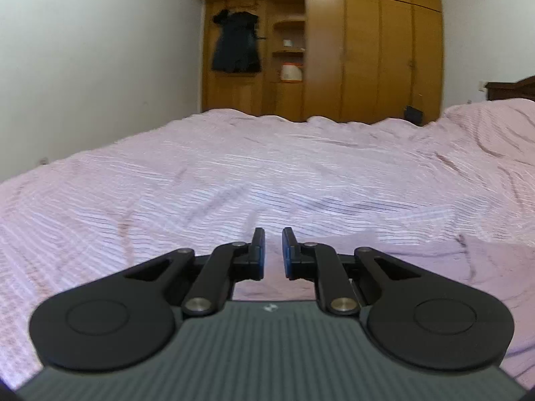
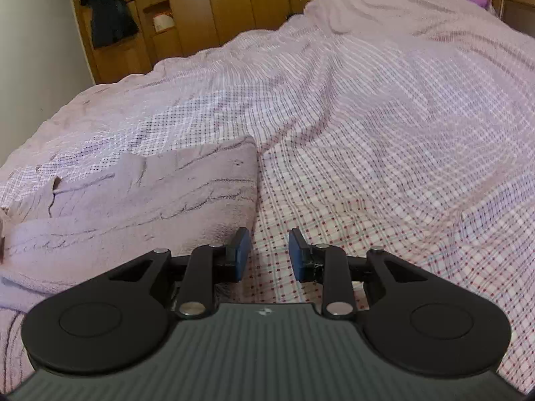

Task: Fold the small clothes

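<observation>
Lilac garment (image 2: 140, 207) on the checked bed (image 2: 384, 133), at ten o'clock just beside the right gripper (image 2: 269, 254), long axis running nine to three. Right gripper nearer, jaws parted on nothing; left gripper (image 1: 274, 250) narrowly parted, also holding nothing, garment corner at three o'clock. Wardrobe (image 1: 367, 50) far behind, nothing in the way.

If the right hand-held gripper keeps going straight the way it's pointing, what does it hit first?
Probably the checked bedspread. The right hand-held gripper points down at bare cover, its jaws open with nothing between them. The folded lilac garment lies just left of that line, though depth is unclear.
</observation>
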Demonstrator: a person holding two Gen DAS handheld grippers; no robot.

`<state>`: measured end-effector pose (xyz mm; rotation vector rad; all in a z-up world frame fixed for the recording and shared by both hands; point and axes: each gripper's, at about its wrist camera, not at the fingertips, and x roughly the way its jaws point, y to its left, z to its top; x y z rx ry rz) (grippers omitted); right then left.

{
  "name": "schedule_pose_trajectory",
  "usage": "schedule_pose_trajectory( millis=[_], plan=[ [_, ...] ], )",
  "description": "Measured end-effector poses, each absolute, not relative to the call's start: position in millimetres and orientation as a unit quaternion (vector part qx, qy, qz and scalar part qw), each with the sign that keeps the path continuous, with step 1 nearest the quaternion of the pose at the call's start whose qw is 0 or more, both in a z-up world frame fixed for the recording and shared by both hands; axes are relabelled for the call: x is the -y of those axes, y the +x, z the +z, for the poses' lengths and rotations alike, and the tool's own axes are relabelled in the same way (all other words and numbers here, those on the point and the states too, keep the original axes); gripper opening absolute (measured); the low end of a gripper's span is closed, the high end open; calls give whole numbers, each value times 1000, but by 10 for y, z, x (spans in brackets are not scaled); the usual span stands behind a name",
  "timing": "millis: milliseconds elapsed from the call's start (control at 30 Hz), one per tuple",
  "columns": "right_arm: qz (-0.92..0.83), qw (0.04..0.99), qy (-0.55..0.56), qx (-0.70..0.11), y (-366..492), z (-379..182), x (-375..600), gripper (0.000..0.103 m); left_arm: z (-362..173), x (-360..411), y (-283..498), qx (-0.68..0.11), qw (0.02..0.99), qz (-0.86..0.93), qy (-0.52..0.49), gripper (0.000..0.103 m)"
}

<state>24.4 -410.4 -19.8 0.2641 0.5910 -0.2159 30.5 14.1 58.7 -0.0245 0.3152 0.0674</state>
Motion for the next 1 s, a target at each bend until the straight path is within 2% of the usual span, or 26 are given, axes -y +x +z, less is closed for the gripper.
schedule_pose_trajectory(
  millis=[100,167,200,233,300,367,433,467,500,533,567,633,833,933,1000],
  plan=[
    [-118,944,140,-275,236,-190,4122,34,604,-256,308,-150,987,61,9,14],
    [-122,946,132,-268,243,-181,4070,35,621,-331,304,-154,987,34,-18,14],
    [-122,948,123,-267,250,-175,4026,35,630,-371,320,-163,985,2,-47,24],
    [-120,950,114,-266,252,-166,3973,35,631,-414,387,-183,978,-45,-85,42],
    [-109,951,106,-268,261,-155,3882,35,593,-428,542,-226,956,-127,-136,69],
    [-94,950,116,-275,263,-144,3836,35,588,-305,555,-218,955,-160,-119,69],
    [-83,949,125,-277,253,-140,3816,35,628,-78,527,-206,960,-186,-39,69],
    [-84,949,121,-277,252,-138,3802,35,625,31,562,-237,951,-196,-7,70],
    [-84,950,115,-278,253,-138,3799,35,604,120,630,-297,938,-180,11,63],
    [-82,950,114,-280,254,-139,3806,35,573,136,676,-362,924,-125,4,45],
    [-79,949,116,-283,257,-149,3825,35,578,90,651,-393,916,-82,-14,43],
    [-74,946,123,-292,245,-146,3877,36,649,-55,435,-410,911,-28,-39,47],
    [-79,941,133,-301,210,-173,3997,47,785,-212,125,-339,939,54,-21,45],
    [-86,942,131,-298,210,-181,3973,47,817,-204,206,-271,962,42,0,45],
    [-92,943,125,-295,232,-173,3939,47,845,-241,378,-266,964,6,-15,45]
  ],
)
